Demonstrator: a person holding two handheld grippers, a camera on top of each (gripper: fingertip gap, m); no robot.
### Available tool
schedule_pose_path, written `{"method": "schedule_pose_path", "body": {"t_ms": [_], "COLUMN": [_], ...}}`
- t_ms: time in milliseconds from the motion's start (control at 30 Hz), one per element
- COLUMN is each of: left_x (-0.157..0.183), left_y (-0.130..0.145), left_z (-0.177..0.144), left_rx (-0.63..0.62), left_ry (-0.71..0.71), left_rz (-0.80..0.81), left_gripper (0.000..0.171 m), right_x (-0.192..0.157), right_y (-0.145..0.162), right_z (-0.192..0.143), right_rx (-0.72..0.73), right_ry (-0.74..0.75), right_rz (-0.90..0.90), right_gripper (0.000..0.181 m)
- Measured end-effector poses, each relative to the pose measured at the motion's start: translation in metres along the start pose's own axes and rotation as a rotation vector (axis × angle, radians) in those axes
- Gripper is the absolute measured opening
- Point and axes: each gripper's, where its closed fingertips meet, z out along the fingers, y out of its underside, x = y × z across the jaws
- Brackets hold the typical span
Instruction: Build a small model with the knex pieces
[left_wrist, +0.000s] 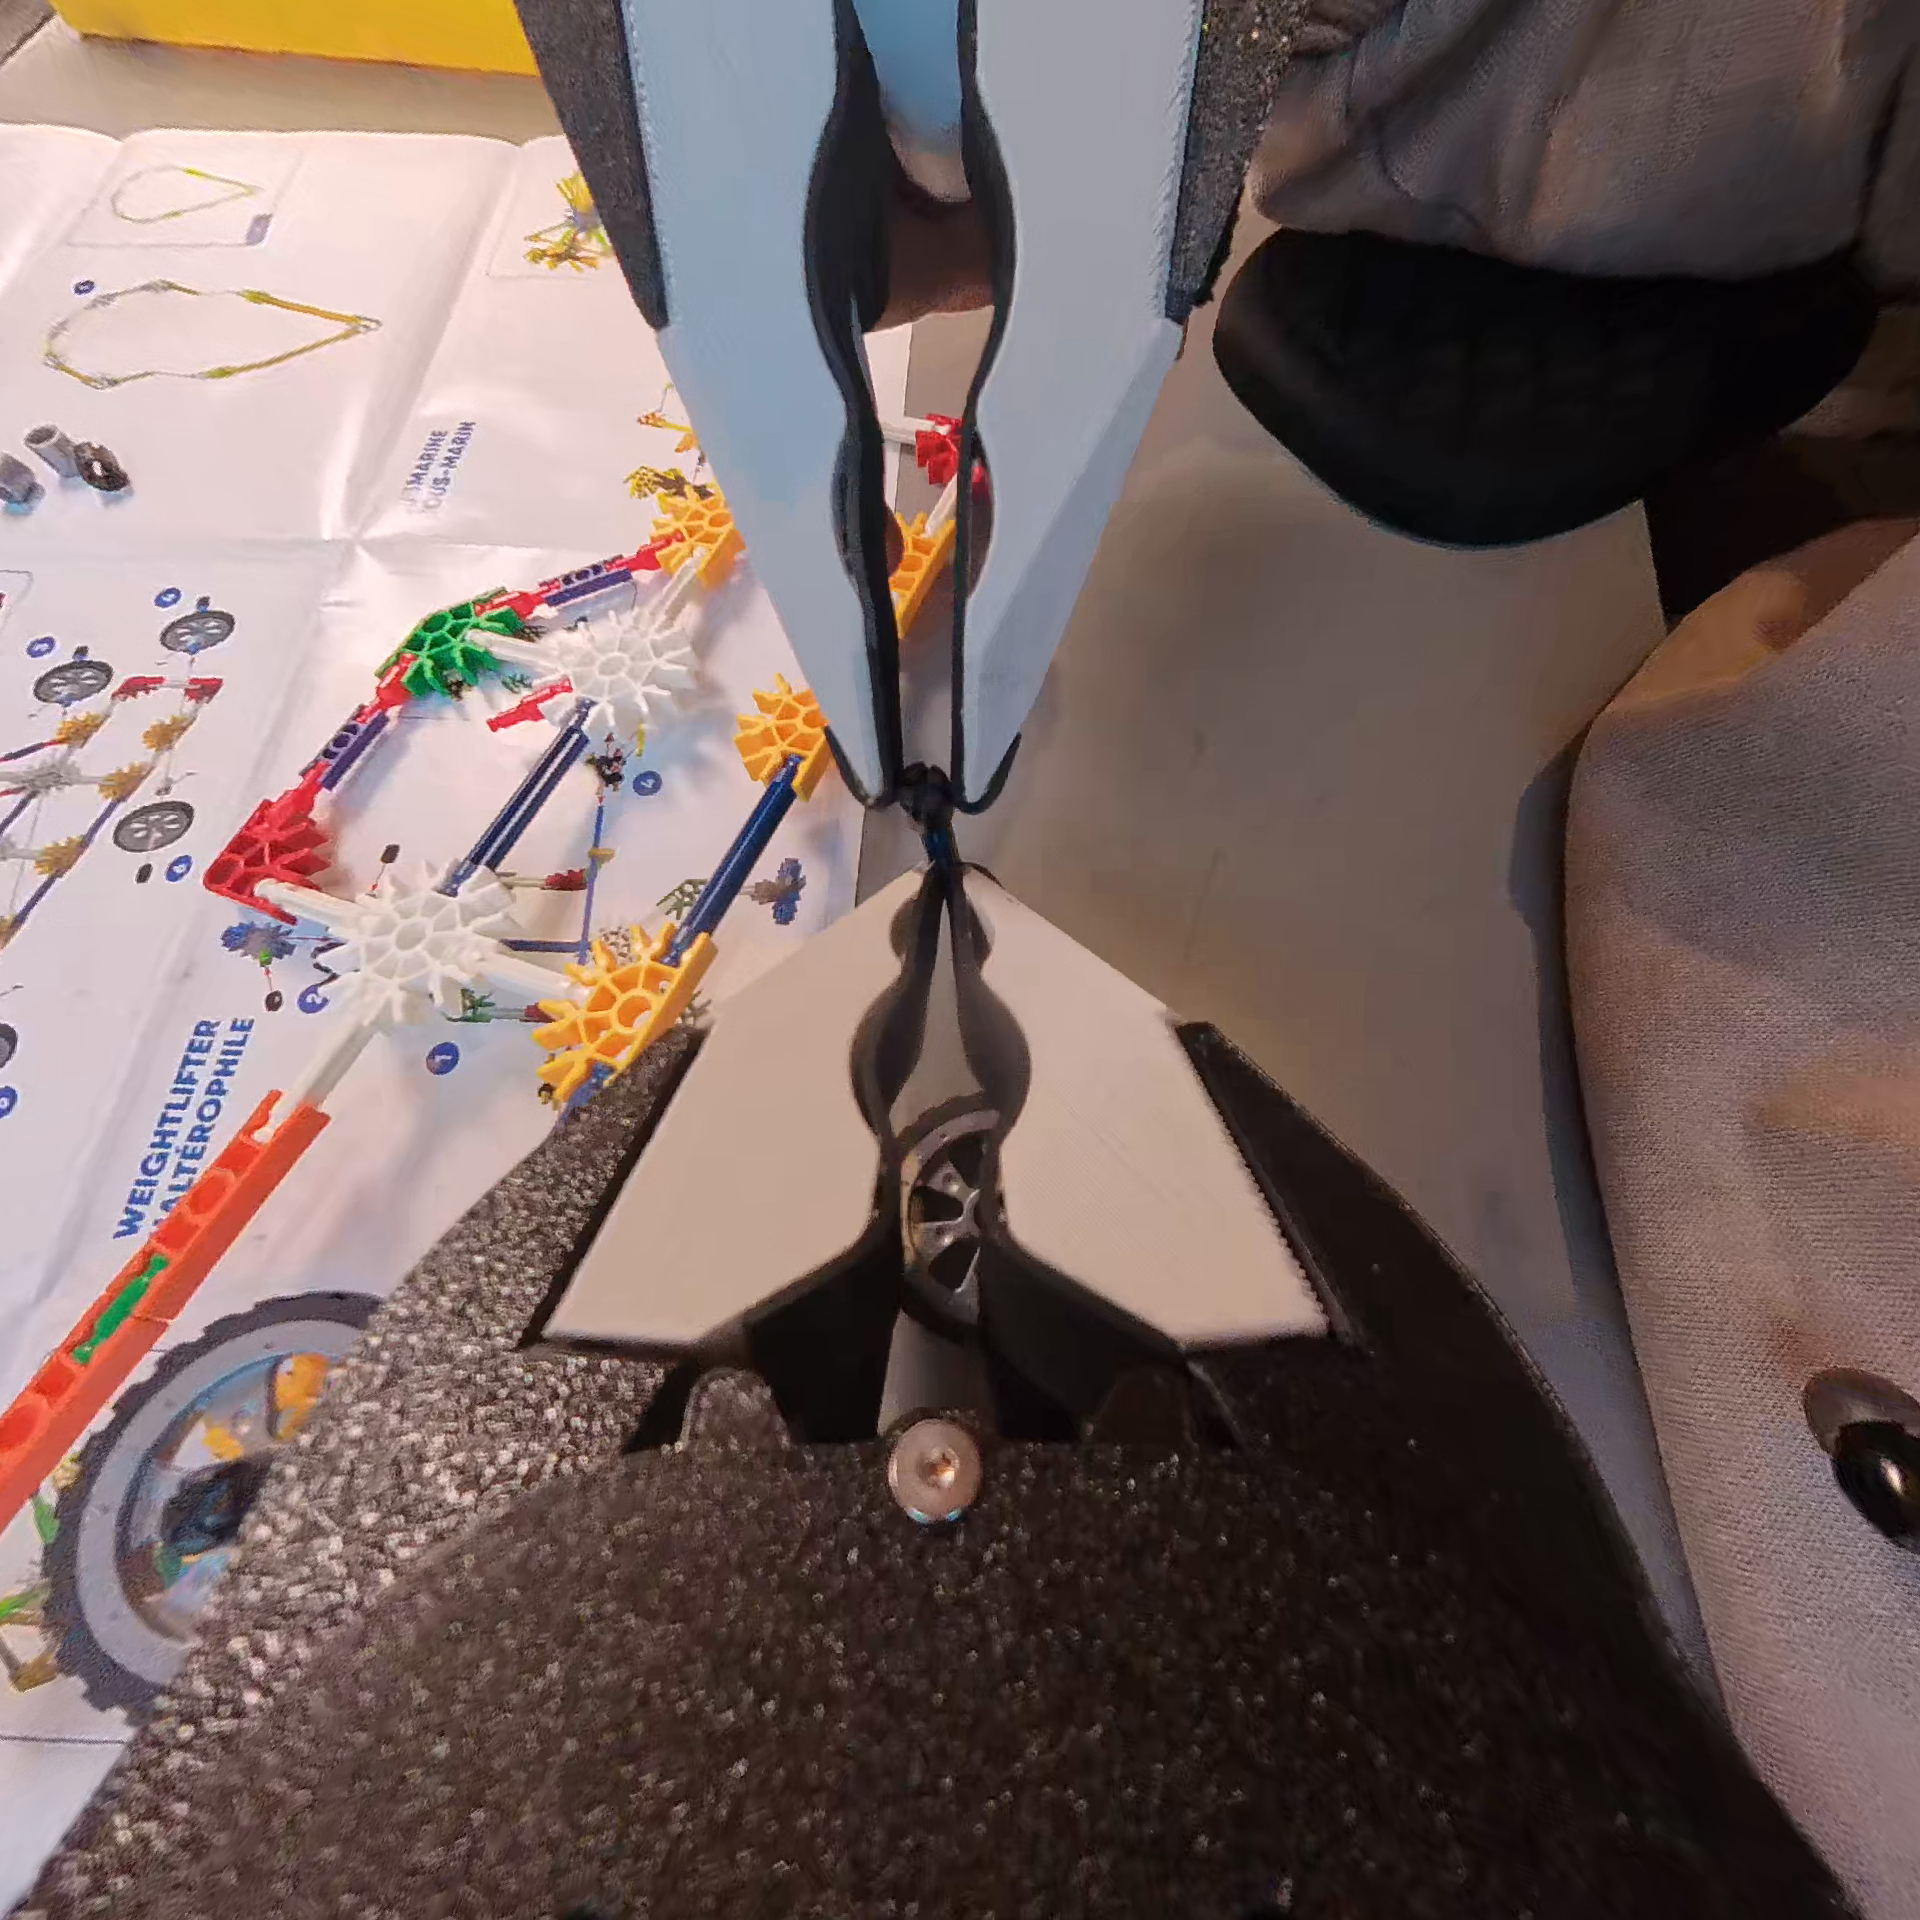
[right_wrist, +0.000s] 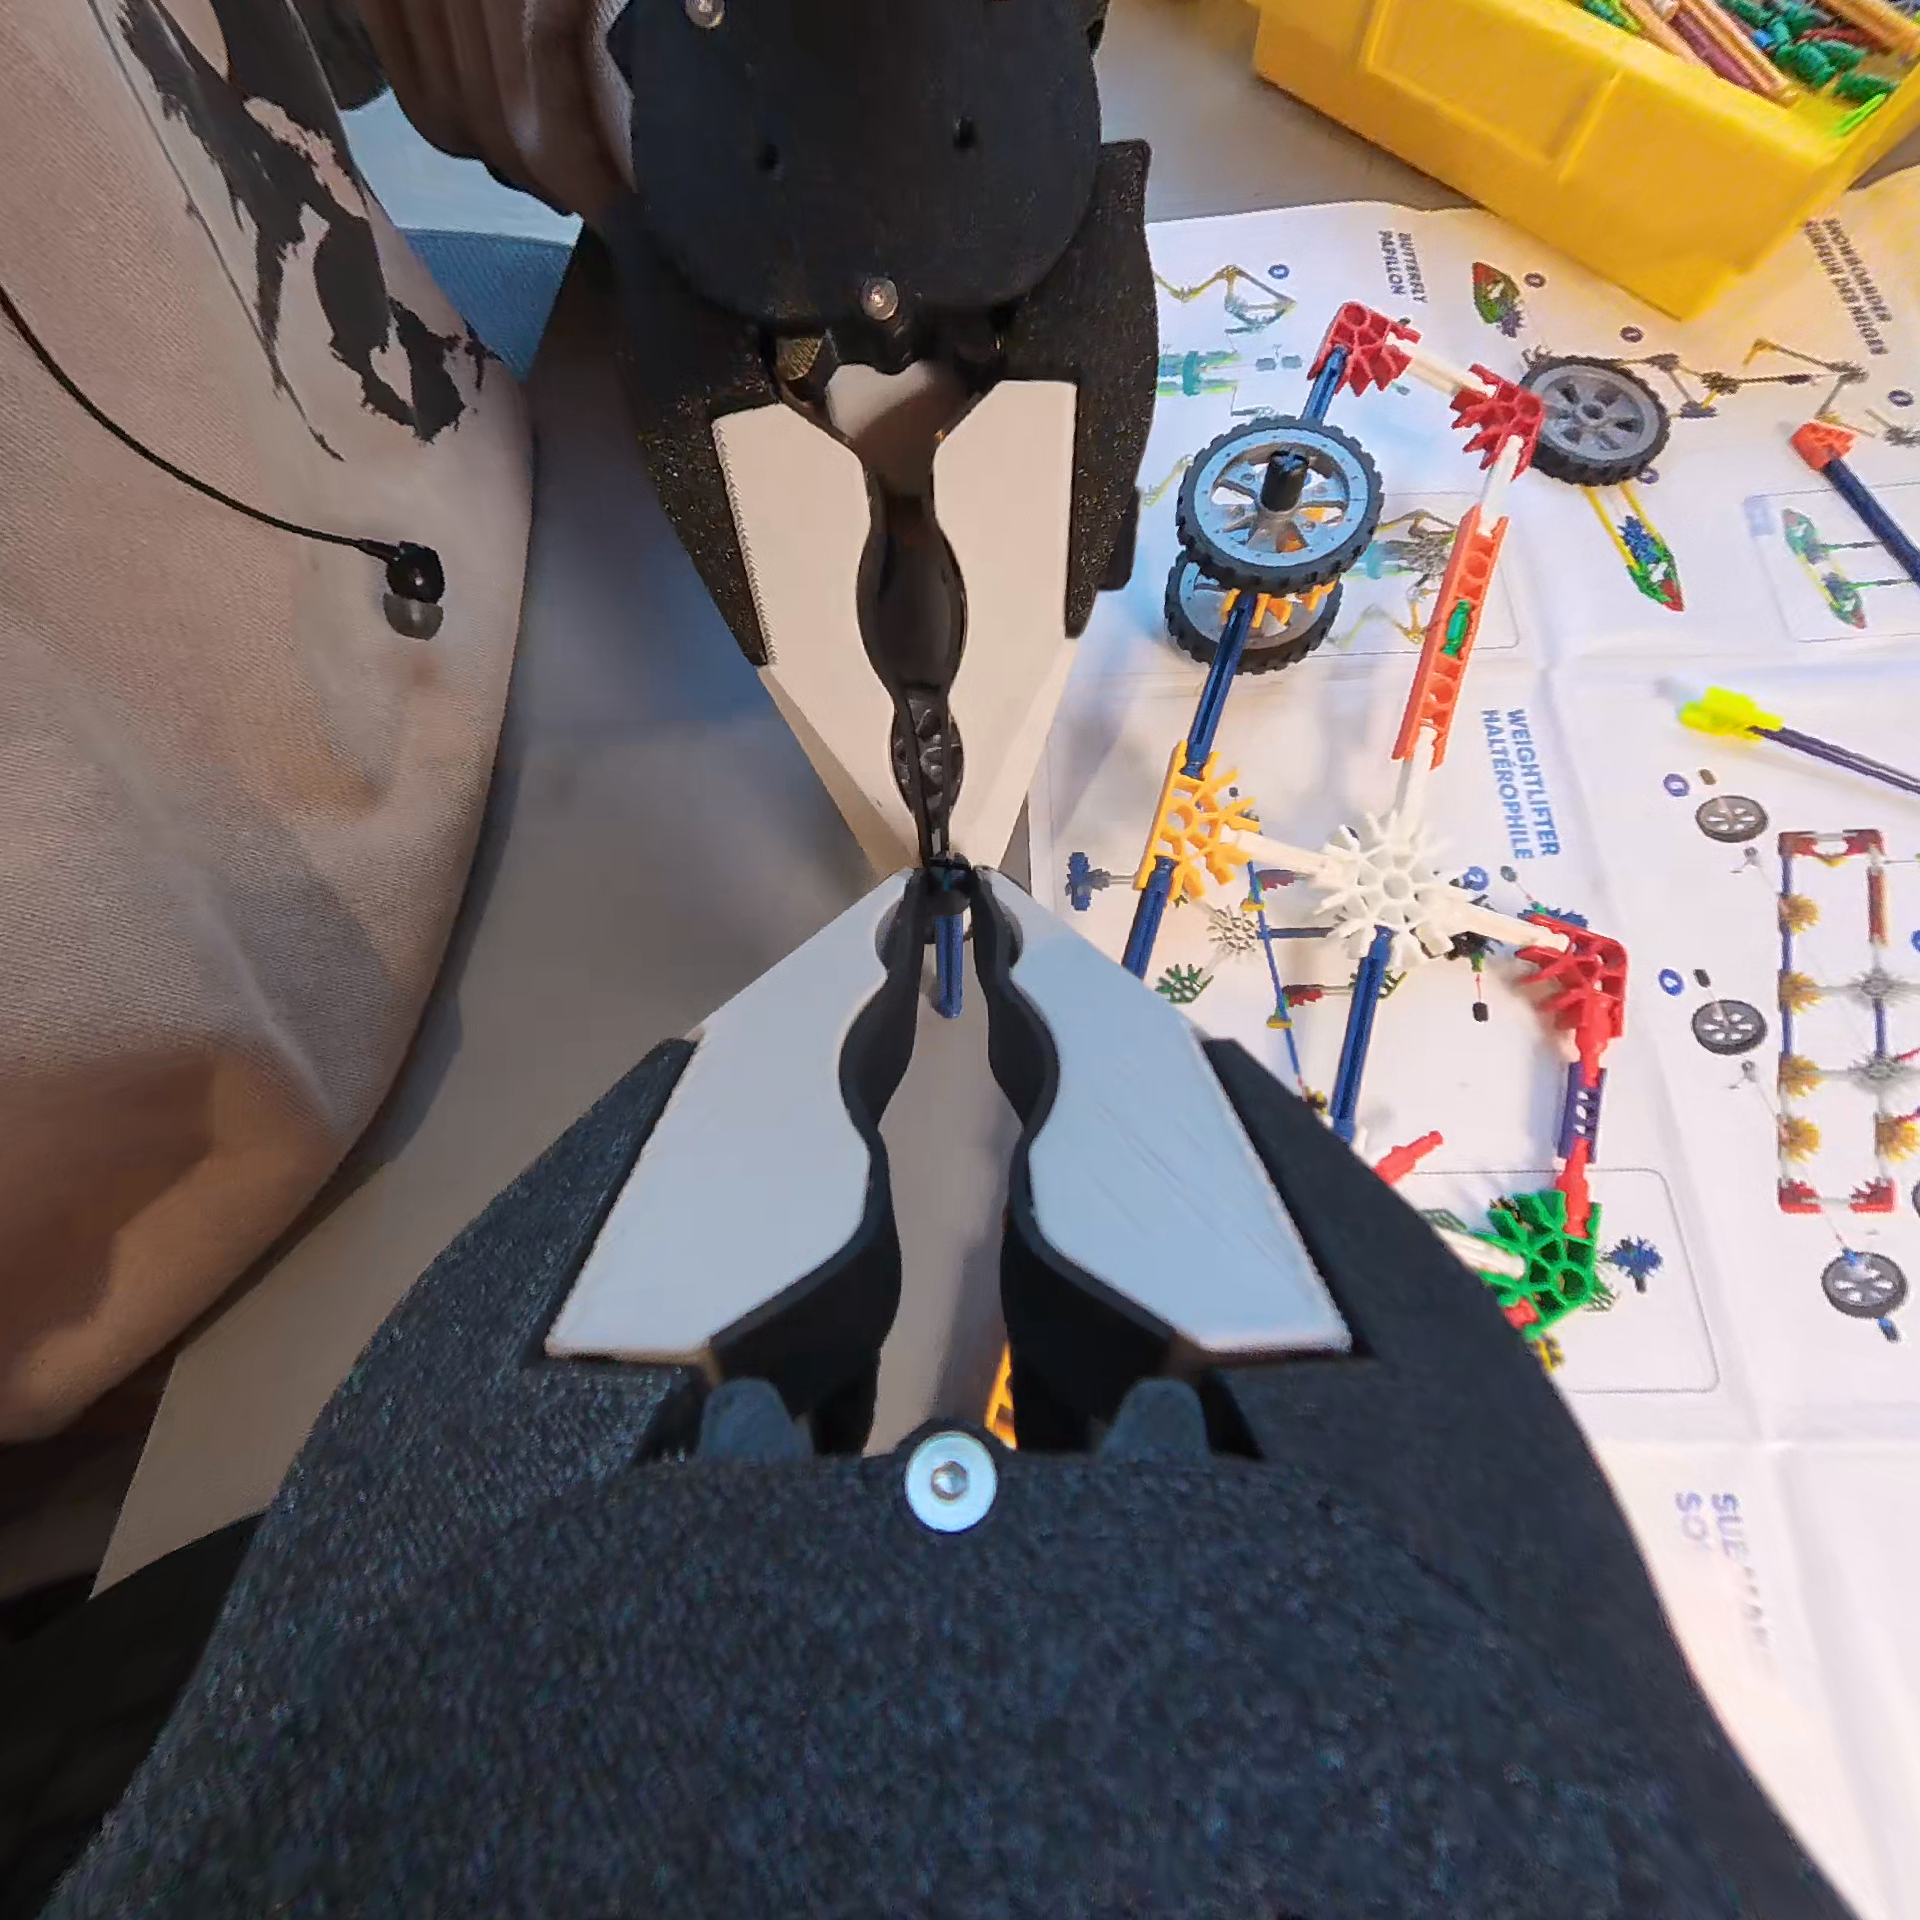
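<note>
My left gripper is shut on a small grey spoked wheel with a black tyre, held edge-on between its white fingers. My right gripper is shut on a short blue rod. The two grippers meet tip to tip above the table edge. The rod's black-looking end touches the wheel at the fingertips. In the right wrist view the left gripper comes down from the top with the wheel in it. In the left wrist view the right gripper comes down from above.
A rod-and-connector model with two wheels lies on a white instruction sheet; it also shows in the left wrist view. A yellow bin of parts stands behind. A person's light clothing is close by.
</note>
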Motion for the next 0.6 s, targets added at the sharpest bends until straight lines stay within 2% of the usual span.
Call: {"method": "schedule_pose_path", "body": {"t_ms": [100,167,233,300,600], "left_x": [0.000,0.000,0.000,0.001,0.001], "left_y": [-0.001,-0.006,-0.009,-0.007,-0.006], "left_z": [0.001,0.002,0.007,0.014,0.017], "left_rx": [0.001,0.024,0.022,-0.015,-0.031], "left_ry": [0.010,0.026,0.031,0.039,0.057], "left_rz": [-0.023,-0.046,-0.050,-0.028,-0.002], "left_gripper": [0.019,0.024,0.021,0.004,0.003], "right_x": [0.001,0.000,-0.002,-0.002,-0.002], "right_y": [0.002,0.004,0.004,0.005,0.012], "right_z": [-0.002,-0.004,-0.005,-0.006,-0.009], "right_rx": [-0.009,-0.013,-0.013,-0.024,-0.256], "right_ry": [0.018,0.025,0.031,0.040,0.054], "right_rz": [0.006,0.011,0.018,0.020,-0.075], "right_gripper": [0.006,0.006,0.006,0.006,0.006]}}
